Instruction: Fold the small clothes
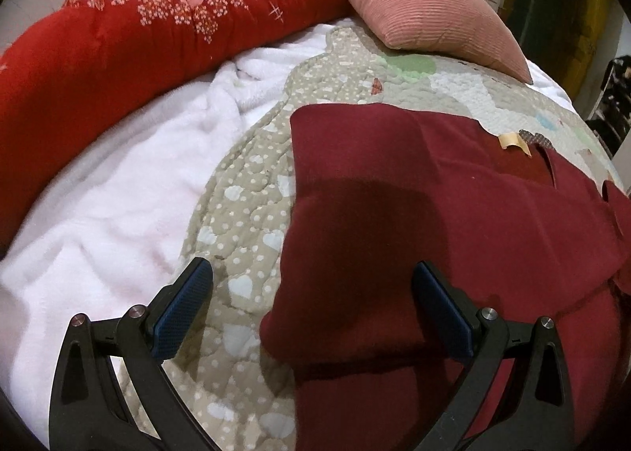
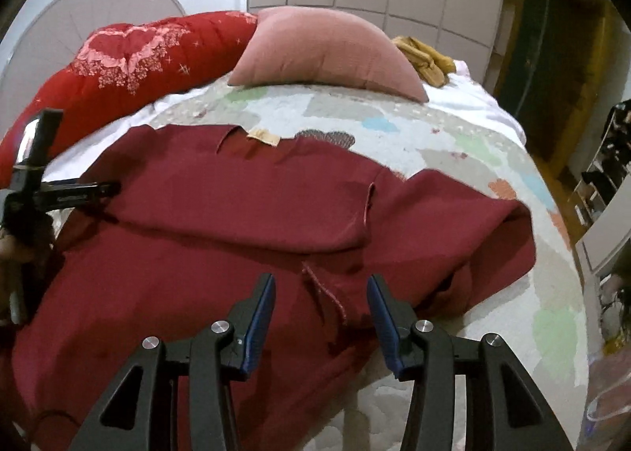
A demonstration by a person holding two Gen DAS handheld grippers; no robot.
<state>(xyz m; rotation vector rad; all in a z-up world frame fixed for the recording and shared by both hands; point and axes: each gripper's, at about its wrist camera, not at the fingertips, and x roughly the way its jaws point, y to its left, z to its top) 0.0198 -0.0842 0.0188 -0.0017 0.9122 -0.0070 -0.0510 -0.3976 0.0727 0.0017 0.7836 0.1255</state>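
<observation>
The garment, a dark red knit, lies spread on the quilt, partly folded: one layer is doubled over, with a loose hem edge just ahead of the right gripper. That gripper hangs above the cloth with its fingers moderately apart and nothing between them. The left gripper is spread wide and empty, its right finger over the garment's left edge and its left finger over bare quilt.

The cloth looks soft, limp and light, thick enough to keep a crease but sure to sag and drag if lifted by one point. It likely wants a pinch at two spots on an edge: the rounded corner between the left fingers, and the hem fold ahead of the right ones. The tag marks the neck, far beyond both.
</observation>
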